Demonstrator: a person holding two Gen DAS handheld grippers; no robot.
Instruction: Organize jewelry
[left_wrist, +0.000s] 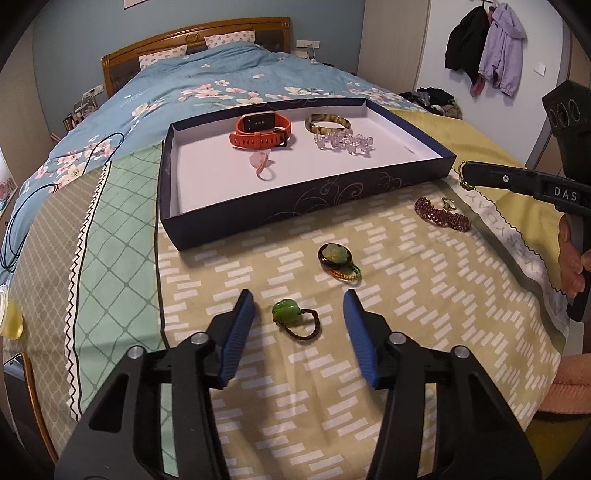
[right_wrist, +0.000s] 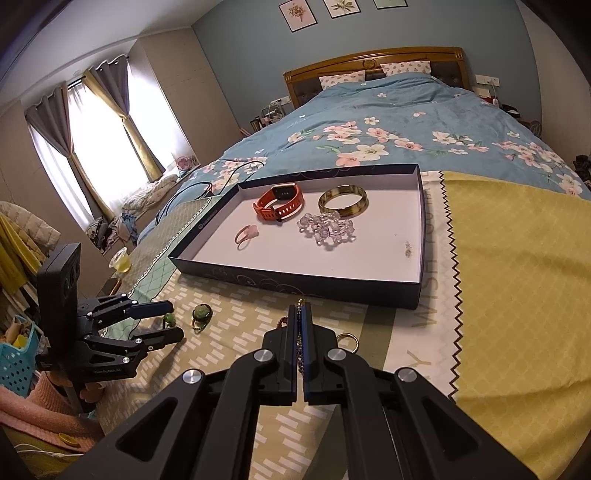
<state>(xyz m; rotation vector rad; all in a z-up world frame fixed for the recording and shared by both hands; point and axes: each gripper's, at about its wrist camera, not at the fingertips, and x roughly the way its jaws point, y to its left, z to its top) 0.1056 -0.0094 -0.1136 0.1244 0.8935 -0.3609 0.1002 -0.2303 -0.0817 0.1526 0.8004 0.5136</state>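
Box (left_wrist: 236, 218): four pieces in; four left on bed. Left tool (left_wrist: 299, 306) spread around green charm (left_wrist: 284, 312); right tool (right_wrist: 301, 314) pinching chain (right_wrist: 300, 347).

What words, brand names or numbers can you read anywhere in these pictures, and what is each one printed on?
"DAS": white letters on the right gripper, cut off by the frame edge.
"WISH YOU": large pale letters on the cloth beside the box, partly covered.
"Gen Robot.AI": small print on the left gripper body, barely legible.
The watch screen and the box's small logo are too blurred to read.
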